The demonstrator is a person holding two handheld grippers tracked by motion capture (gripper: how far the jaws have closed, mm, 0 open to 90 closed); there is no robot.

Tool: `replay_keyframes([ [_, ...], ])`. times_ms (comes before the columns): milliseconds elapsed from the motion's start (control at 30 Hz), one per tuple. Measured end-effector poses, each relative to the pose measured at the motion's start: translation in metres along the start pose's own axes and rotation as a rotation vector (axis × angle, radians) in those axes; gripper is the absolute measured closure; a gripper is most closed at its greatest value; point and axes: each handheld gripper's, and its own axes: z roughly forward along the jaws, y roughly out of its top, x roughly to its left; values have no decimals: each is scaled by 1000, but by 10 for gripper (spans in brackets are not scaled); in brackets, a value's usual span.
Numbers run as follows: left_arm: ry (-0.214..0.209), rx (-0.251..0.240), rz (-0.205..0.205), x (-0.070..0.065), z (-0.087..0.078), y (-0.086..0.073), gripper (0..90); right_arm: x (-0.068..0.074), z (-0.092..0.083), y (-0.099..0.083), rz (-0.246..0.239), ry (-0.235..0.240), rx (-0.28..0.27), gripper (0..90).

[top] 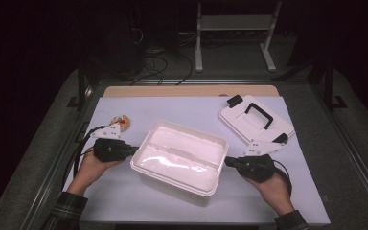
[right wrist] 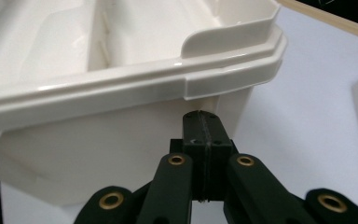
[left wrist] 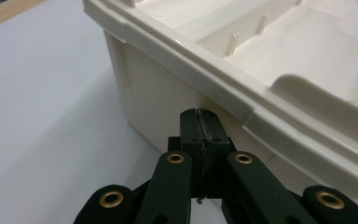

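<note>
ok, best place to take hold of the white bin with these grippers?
Under the protruding rim of the white bin on its two short end walls, one gripper per end. The left gripper and right gripper, both shut, already sit below that lip; the long walls offer less balanced support.

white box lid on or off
Off. The box sits open-topped, its divided inside bare, between the shut left gripper and right gripper. The lid lies apart, behind the right gripper.

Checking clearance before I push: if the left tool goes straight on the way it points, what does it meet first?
The left tool, jaws shut, points at the side wall of the white tub, just under its rim. It would meet that wall first; it looks very near, perhaps touching already.
</note>
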Motion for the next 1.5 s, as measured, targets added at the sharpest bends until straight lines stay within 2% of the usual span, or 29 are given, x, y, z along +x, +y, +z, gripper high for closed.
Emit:
replay_keyframes([
  [67,-8,10,13,-6,3,2,898,-7,-1,2,-3,-28,5,898],
  [500,-50,11,41,-29,15,8,898,-37,2,9,13,-92,12,898],
  [700,-69,12,34,-37,19,9,897,-43,3,11,9,-101,17,898],
  [833,-67,16,36,-37,18,10,891,-45,3,10,15,-92,20,896],
  [867,-67,18,36,-37,18,10,874,-45,1,8,21,-106,29,865],
  [967,-47,37,40,-36,15,10,841,-48,-3,5,42,-110,26,828],
  [1000,-38,45,32,-35,13,9,785,-49,-9,-1,65,-123,22,759],
  [1033,-38,45,32,-35,13,9,749,-49,-9,-1,65,-123,22,759],
  [1067,-31,48,26,-34,12,9,704,-48,-13,-7,75,-138,37,658],
  [1100,-19,52,26,-33,11,8,661,-46,-15,-11,70,-157,40,626],
  [1133,-10,59,22,-33,10,8,661,-46,-15,-11,70,-157,40,626],
  [1200,2,74,8,-31,9,7,549,-43,-18,-19,67,-181,58,534],
  [1300,20,95,2,-30,9,7,420,-42,-22,-29,89,-210,76,403],
  [1333,28,106,4,-29,9,7,353,-41,-25,-38,109,-219,94,347],
  [1367,36,113,4,-29,9,8,353,-41,-25,-38,109,-219,94,347],
  [1433,47,114,-3,-28,7,9,324,-41,-27,-49,127,-226,116,276],
  [1467,52,114,-7,-27,6,10,288,-40,-26,-61,132,-235,149,224],
  [1500,56,121,-6,-27,6,11,288,-40,-26,-61,132,-235,149,224],
])
